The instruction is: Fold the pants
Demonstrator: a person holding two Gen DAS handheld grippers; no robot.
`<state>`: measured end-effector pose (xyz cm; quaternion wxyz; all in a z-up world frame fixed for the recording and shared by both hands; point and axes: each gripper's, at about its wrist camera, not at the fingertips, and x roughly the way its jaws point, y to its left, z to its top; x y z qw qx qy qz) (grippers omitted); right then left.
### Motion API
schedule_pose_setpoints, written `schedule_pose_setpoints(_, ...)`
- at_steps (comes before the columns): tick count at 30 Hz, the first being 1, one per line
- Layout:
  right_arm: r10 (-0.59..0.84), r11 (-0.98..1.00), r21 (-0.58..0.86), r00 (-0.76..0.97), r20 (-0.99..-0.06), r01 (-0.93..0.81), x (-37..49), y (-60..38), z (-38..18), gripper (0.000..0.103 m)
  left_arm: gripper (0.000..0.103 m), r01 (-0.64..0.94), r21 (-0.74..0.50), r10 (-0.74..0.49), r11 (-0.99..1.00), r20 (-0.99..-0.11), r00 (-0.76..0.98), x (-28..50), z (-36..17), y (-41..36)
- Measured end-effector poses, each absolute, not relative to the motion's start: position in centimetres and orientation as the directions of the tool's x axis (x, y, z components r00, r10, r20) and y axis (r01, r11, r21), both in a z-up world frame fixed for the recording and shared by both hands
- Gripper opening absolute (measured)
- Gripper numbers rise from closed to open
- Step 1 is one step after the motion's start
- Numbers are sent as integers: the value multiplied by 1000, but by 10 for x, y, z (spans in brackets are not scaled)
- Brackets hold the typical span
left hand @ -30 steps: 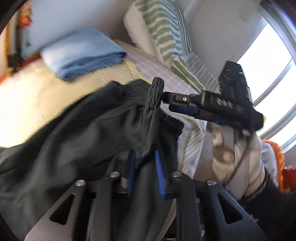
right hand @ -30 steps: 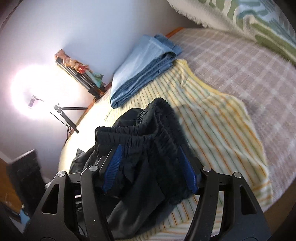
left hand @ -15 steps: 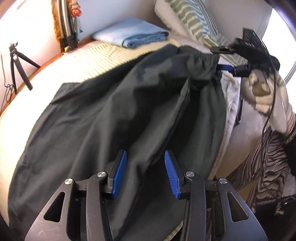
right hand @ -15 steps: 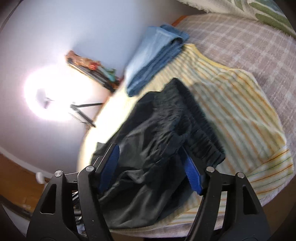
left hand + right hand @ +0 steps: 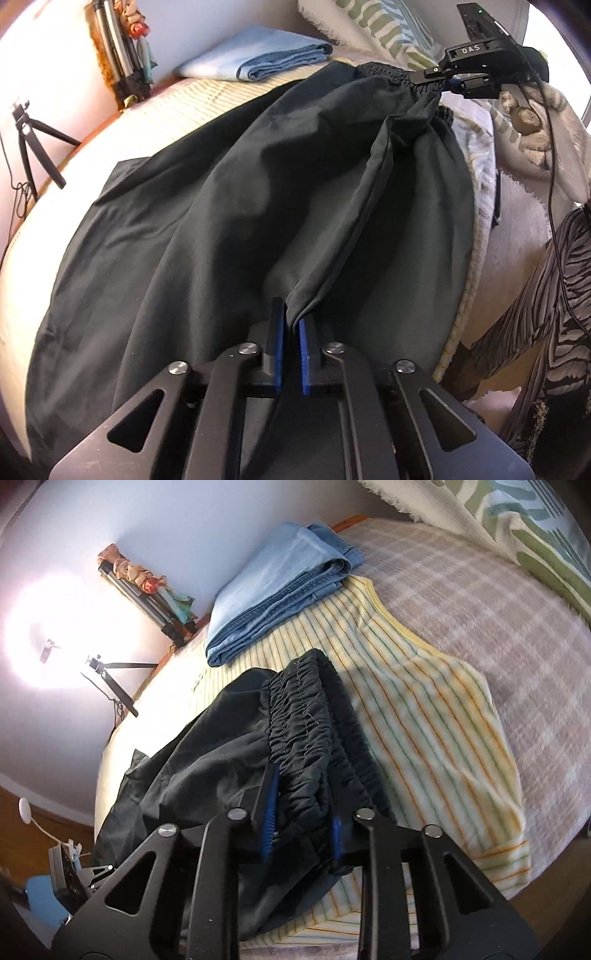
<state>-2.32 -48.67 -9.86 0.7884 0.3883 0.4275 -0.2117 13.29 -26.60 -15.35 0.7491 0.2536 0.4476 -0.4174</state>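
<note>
Black pants [image 5: 221, 221] lie spread lengthwise on the bed, the elastic waistband [image 5: 299, 720] at the far end in the left wrist view. My left gripper [image 5: 291, 332] is shut on a raised fold of the pants' fabric near the bed's front edge. My right gripper [image 5: 301, 823] is closing its jaws, and the bunched waistband fills the gap between the blue pads. From the left wrist view the right gripper [image 5: 448, 83] pinches the waistband at the upper right, with a ridge of cloth stretched between the two grippers.
Folded blue jeans [image 5: 280, 587] sit at the bed's far side on a yellow striped sheet [image 5: 424, 720]. A green-patterned pillow [image 5: 517, 524] lies at the head. A small tripod [image 5: 33, 147] stands by the wall. A person's striped sleeve [image 5: 535, 314] is at right.
The left gripper moved away from the waistband along the pants and closed on a fold. The right gripper's jaws narrowed onto the waistband, and the cloth between them pulled straighter.
</note>
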Motion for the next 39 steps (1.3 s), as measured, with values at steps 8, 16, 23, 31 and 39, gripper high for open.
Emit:
schedule_pose_setpoints(8, 40, 562, 508, 591, -805, 653, -38, -509, -77, 17, 4, 873, -79, -513, 481, -833, 208, 108, -114, -253)
schedule_pose_setpoints(16, 66, 581, 460, 525, -849, 671, -52, -502, -90, 16, 4, 914, -43, -489, 403, -855, 175, 73, -127, -258)
schedule_pose_setpoints(23, 28, 620, 352, 428, -903, 701, -55, -499, -110, 22, 6, 873, -158, -483, 460, -870, 97, 79, -148, -247)
schedule_pose_setpoints(31, -316, 766, -89, 253, -914, 636, -40, -464, -54, 53, 18, 816, -240, -533, 526, -840, 97, 77, -114, -194)
schedule_pose_setpoints(39, -258, 889, -44, 418, -871, 456, 3, -393, -25, 53, 19, 675, -183, -489, 715, -821, 296, 113, -89, -122)
